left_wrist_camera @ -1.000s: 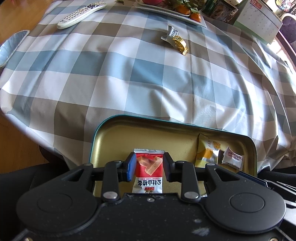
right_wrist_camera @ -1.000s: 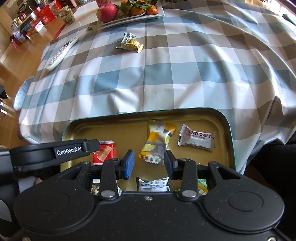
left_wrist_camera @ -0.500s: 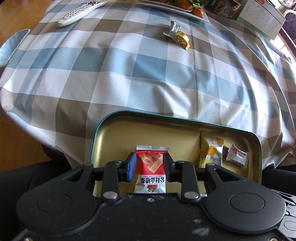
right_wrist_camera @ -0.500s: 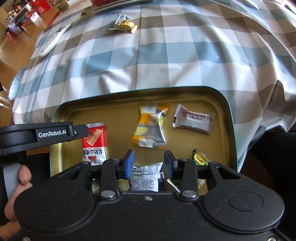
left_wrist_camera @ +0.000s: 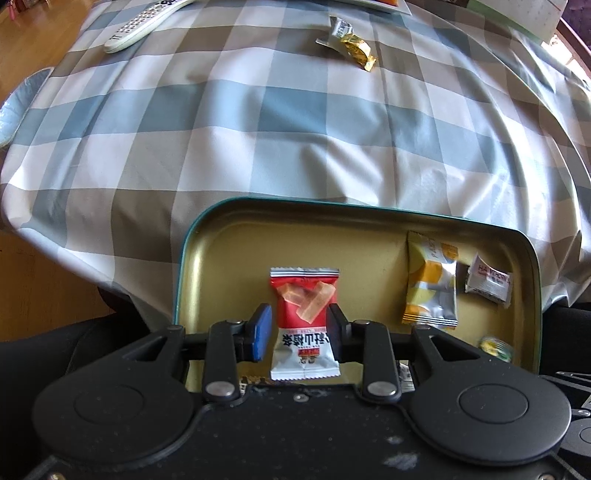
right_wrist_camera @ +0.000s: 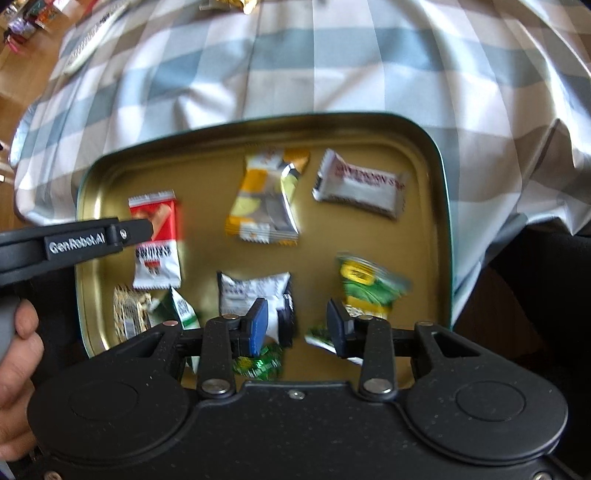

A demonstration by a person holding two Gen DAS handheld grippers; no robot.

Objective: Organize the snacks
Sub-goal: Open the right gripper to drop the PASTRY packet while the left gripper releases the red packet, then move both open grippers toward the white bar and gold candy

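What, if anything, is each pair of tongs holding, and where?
Right tongs hold nothing. Left tongs straddle the red packet at its middle, over the tin; whether they grip it cannot be told.

right gripper (right_wrist_camera: 295, 325) hovers with fingers apart over snack packets in the gold tin (right_wrist_camera: 441, 184).

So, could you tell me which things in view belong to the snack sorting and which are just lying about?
Part of the job:
- tin tray
- red packet between the left gripper's fingers
- yellow packet
- white hawthorn packet
- green packet
- gold sweet on the cloth

Just lying about:
- remote control
- checked tablecloth
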